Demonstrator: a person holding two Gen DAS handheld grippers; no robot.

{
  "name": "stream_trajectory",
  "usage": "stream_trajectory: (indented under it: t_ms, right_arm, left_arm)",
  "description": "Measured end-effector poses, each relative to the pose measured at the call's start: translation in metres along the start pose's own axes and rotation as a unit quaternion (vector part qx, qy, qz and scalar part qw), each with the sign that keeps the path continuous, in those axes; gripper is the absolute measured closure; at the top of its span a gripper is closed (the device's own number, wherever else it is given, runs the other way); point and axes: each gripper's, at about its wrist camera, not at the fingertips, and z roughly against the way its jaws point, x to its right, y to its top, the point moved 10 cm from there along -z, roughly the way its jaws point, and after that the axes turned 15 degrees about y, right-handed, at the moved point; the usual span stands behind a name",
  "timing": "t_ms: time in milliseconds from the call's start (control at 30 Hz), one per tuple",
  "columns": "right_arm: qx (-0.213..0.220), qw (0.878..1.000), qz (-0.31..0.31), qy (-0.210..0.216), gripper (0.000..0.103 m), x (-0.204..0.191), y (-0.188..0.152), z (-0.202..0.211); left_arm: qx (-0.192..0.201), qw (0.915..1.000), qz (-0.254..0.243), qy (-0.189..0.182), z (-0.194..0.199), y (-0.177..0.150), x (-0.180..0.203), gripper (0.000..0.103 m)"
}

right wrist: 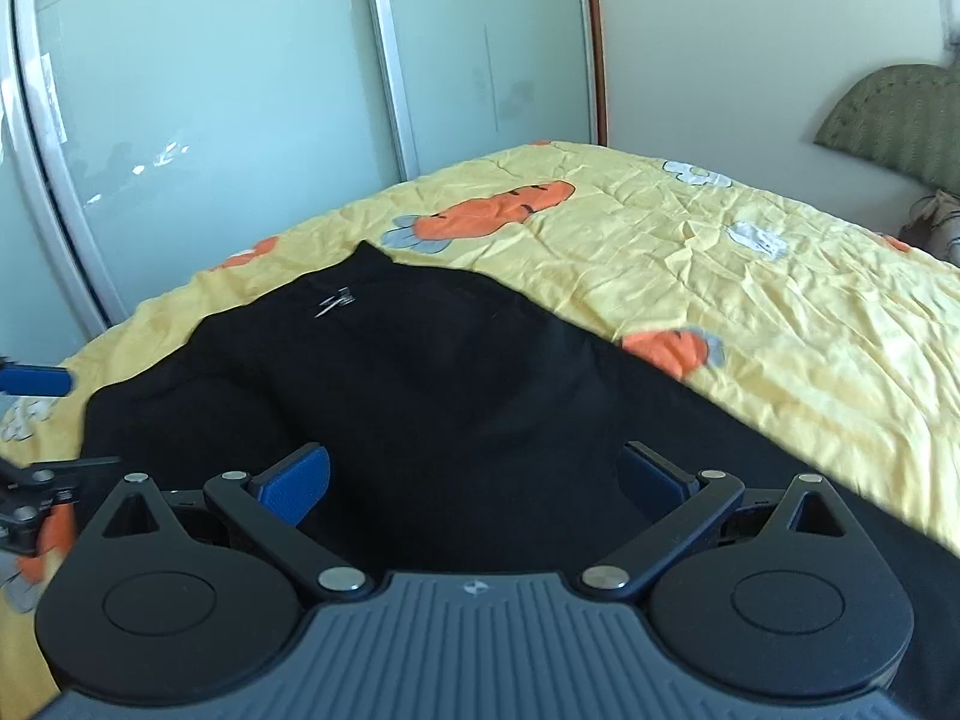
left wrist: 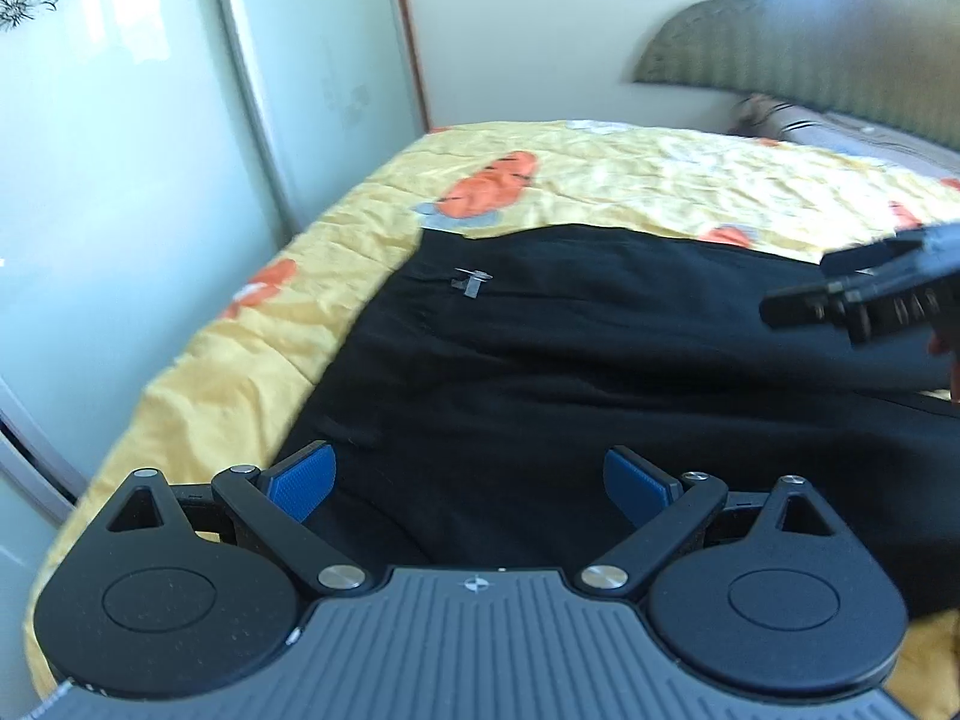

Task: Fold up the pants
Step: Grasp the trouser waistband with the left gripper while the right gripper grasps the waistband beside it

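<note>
While the black pants point(left wrist: 540, 360) lie spread across the yellow bedspread point(left wrist: 660, 180), I hold both sets of tongs just above the near part of the cloth, neither one gripping anything. My left tongs point(left wrist: 471, 483) stand wide, blue pads point(left wrist: 303, 483) apart with dark fabric showing between them; my right tongs point(right wrist: 477, 483) stand equally wide over the stretch of the garment nearer the middle of the bed. The pants sit close to the bed's corner, beside the sliding glass doors point(right wrist: 240, 90), with a small pale logo point(right wrist: 336, 302) facing up near the far edge, which suggests to me that the cloth is laid out flat so a fold can be made cleanly. From the left wrist view, the right tool appears at the right edge, blurred; from the right wrist view, a blue pad of the left tool shows at the far left. I judge that the two are set side by side so that each can take one point along the near edge and lift it evenly. Folding looks barely begun or not begun; I cannot tell where the legs end, as the cloth runs out of both views. Soft ridges cross the fabric, so a pinch may gather more than one layer. A green headboard point(right wrist: 888, 120) rises beyond the bed.
</note>
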Motion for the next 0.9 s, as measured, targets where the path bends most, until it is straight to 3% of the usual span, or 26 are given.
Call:
stream_trajectory:
  t_ms: [233,300,367,500,567,600,667,733,833,900]
  right_arm:
    - [-0.047,0.999,0.025,0.005,0.003,0.063,0.040,-0.079]
    - [-0.054,0.998,0.028,0.026,0.018,0.070,0.051,-0.100]
    - [-0.064,0.997,0.017,0.048,0.040,0.077,0.058,-0.113]
    - [-0.093,0.992,0.019,0.084,0.044,0.081,0.061,-0.135]
    - [-0.101,0.989,0.047,0.095,0.076,0.071,0.061,-0.139]
    - [-0.100,0.988,0.067,0.094,0.081,0.063,0.060,-0.139]
    - [-0.102,0.985,0.127,0.063,0.096,0.048,0.056,-0.135]
    - [-0.098,0.972,0.213,0.019,0.097,0.025,0.050,-0.127]
    - [-0.091,0.927,0.363,-0.033,0.097,-0.022,0.030,-0.109]
    - [-0.084,0.901,0.422,-0.042,0.097,-0.050,0.015,-0.098]
  left_arm:
    - [-0.045,0.9987,0.023,-0.006,-0.053,0.035,-0.009,0.005]
    - [-0.050,0.9984,0.025,-0.002,-0.065,0.046,-0.008,0.005]
    - [-0.052,0.9983,0.024,0.001,-0.076,0.058,-0.004,0.005]
    - [-0.060,0.9978,0.030,-0.005,-0.100,0.085,0.008,0.005]
    - [-0.070,0.9962,0.044,-0.025,-0.112,0.097,0.014,0.005]
    - [-0.080,0.9947,0.052,-0.036,-0.118,0.102,0.018,0.005]
    - [-0.119,0.9869,0.089,-0.062,-0.138,0.110,0.022,0.006]
    - [-0.150,0.9752,0.129,-0.099,-0.153,0.115,0.025,0.007]
    - [-0.197,0.9483,0.202,-0.145,-0.173,0.120,0.022,0.008]
    - [-0.219,0.9274,0.251,-0.170,-0.182,0.123,0.019,0.008]
